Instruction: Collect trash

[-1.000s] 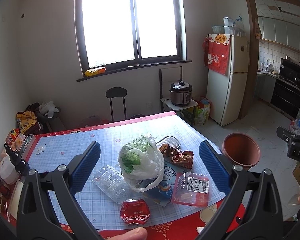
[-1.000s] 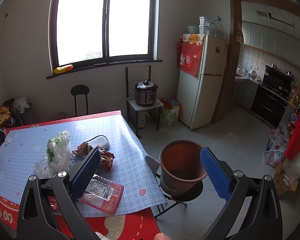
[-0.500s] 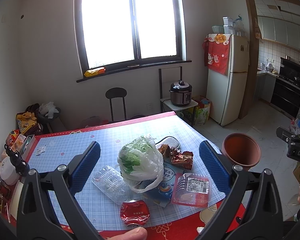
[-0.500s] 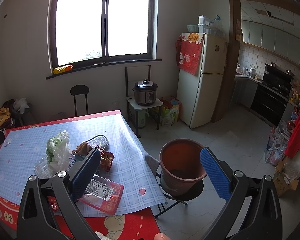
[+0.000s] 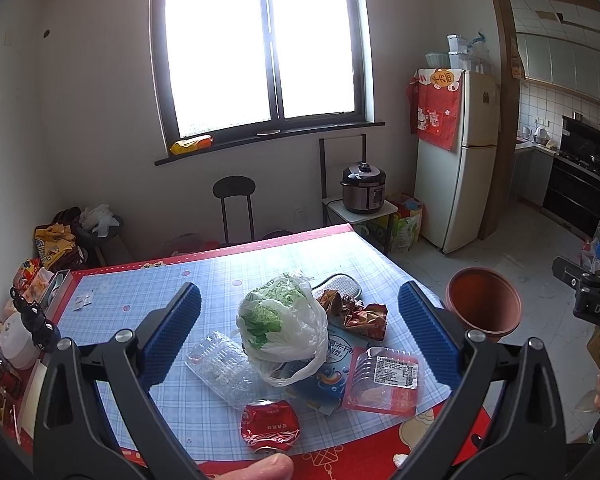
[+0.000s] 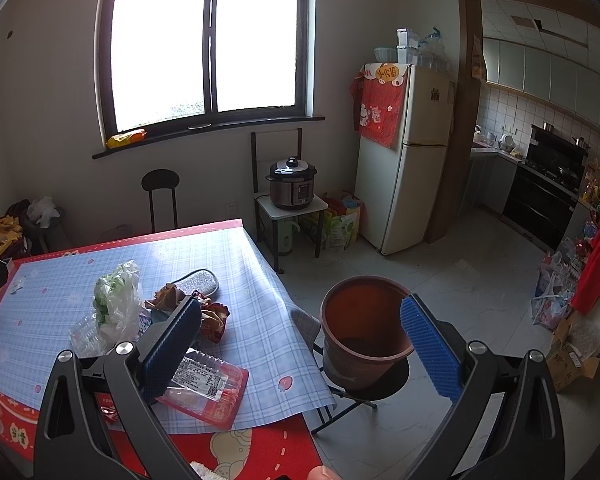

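Nothing has shifted in the last second — my left gripper (image 5: 298, 334) and right gripper (image 6: 300, 344) both hover wide and empty. The trash pile — plastic bag (image 5: 284, 326), crushed can (image 5: 270, 426), meat tray (image 5: 382, 376) — sits untouched on the table (image 5: 148, 292), the brown bucket (image 6: 364, 328) probably on a stool beside it, so collecting hasn't begun

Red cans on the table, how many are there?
1: a crushed can at the table's near edge, in front of the plastic bag. Others may hide under the pile.
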Demonstrator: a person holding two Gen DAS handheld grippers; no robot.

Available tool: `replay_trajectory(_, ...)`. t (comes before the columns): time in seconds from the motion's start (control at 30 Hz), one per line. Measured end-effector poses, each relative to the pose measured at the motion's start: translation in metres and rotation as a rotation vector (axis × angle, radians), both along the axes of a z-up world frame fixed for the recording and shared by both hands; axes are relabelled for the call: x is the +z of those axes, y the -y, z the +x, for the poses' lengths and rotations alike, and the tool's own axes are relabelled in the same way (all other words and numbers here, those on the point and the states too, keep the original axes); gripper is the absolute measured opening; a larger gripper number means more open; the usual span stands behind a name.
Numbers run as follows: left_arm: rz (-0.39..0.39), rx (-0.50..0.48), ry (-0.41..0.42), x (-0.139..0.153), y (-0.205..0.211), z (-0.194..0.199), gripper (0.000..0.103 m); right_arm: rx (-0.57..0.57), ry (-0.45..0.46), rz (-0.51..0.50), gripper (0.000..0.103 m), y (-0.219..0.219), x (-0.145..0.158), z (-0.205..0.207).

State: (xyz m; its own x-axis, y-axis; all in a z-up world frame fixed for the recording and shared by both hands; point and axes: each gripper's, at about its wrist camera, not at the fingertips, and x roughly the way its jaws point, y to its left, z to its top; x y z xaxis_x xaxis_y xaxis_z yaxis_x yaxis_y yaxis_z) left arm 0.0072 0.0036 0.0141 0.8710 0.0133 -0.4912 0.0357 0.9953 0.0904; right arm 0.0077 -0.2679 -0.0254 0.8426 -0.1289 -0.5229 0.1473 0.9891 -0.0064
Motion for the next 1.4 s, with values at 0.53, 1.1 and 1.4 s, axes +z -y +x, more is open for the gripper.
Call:
replay_trajectory(0.53, -0.071, 0.138, -0.021, -0.018, -0.011, -0.014, 0.098, 0.125, -0.067, 0.021, 0.098, 0.011, -0.021, 0.015)
replay_trajectory(1.1, -0.151, 0.41, -0.166, -0.117, -0.108, -0.032, 0.097, 0.558, -0.317, -0.141, 0.098, -0.073, -0.126, 0.086)
replay_trajectory(1.4, -0.144, 0.401, -0.253, -0.138, -0.15, -0.016, 0.097, 0.598, -0.382, -0.236, 0.098, -0.146, -0.187, 0.092)
